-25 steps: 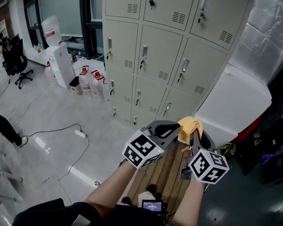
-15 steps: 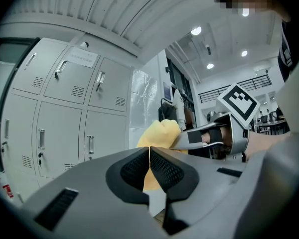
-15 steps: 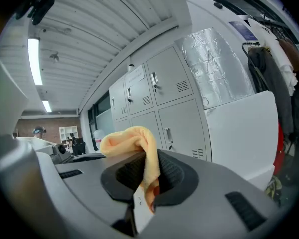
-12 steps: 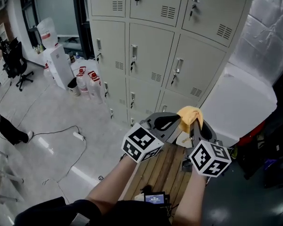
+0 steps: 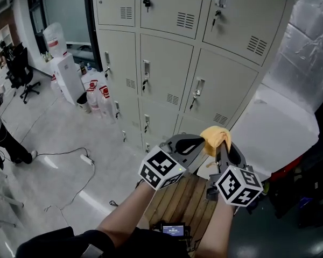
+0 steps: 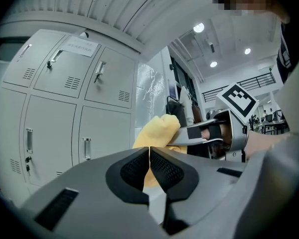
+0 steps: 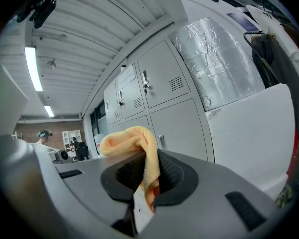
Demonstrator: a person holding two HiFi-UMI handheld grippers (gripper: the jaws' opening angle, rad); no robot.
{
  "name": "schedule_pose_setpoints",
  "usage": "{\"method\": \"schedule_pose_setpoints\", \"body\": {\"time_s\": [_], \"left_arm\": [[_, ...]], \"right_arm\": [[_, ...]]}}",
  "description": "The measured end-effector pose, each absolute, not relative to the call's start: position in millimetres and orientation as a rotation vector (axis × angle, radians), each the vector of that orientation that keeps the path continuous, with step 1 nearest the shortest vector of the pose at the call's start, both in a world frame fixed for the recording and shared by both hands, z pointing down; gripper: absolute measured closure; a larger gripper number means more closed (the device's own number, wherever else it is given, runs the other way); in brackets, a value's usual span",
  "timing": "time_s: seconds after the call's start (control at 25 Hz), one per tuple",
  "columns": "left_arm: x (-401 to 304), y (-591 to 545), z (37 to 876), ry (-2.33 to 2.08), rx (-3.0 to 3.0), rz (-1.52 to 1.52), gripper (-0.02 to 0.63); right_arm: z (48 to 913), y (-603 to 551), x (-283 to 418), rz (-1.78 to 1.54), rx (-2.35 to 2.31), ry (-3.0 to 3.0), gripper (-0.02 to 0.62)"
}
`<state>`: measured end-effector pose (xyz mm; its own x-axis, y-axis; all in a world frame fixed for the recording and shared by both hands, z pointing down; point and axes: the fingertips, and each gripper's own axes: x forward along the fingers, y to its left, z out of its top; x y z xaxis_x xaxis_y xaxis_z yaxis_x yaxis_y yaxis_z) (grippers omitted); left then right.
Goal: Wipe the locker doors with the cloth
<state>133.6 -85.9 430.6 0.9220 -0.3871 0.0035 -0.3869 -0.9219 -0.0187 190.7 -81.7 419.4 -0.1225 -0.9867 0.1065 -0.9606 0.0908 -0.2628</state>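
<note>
A bank of beige locker doors with handles and vents fills the upper middle of the head view and shows as locker doors in the left gripper view. My right gripper is shut on a bunched yellow cloth, which sticks out above the jaws as a yellow cloth. My left gripper sits just left of it, shut with nothing between its jaws. The cloth shows beyond the left jaws. Both grippers hang in front of the lower lockers, short of the doors.
A white cabinet stands right of the lockers with silver foil above it. Water bottles and a dispenser stand at the left. A cable crosses the floor. An office chair and a person's leg are far left.
The view has moved nearer to the lockers, which slid down and grew in the head view. Both grippers keep their places side by side, the cloth still held.
</note>
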Motion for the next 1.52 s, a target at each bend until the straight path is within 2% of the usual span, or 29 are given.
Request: {"method": "schedule_pose_setpoints", "body": {"time_s": [0.8, 1.52], "left_arm": [[151, -262, 412, 0.488, -3.089, 0.103, 0.584], [187, -305, 394, 0.504, -2.996, 0.033, 0.583]], "right_arm": [[398, -253, 202, -0.349, -2.054, 2.198, 0.532], [379, -295, 234, -0.306, -2.041, 2.195, 0.532]]}}
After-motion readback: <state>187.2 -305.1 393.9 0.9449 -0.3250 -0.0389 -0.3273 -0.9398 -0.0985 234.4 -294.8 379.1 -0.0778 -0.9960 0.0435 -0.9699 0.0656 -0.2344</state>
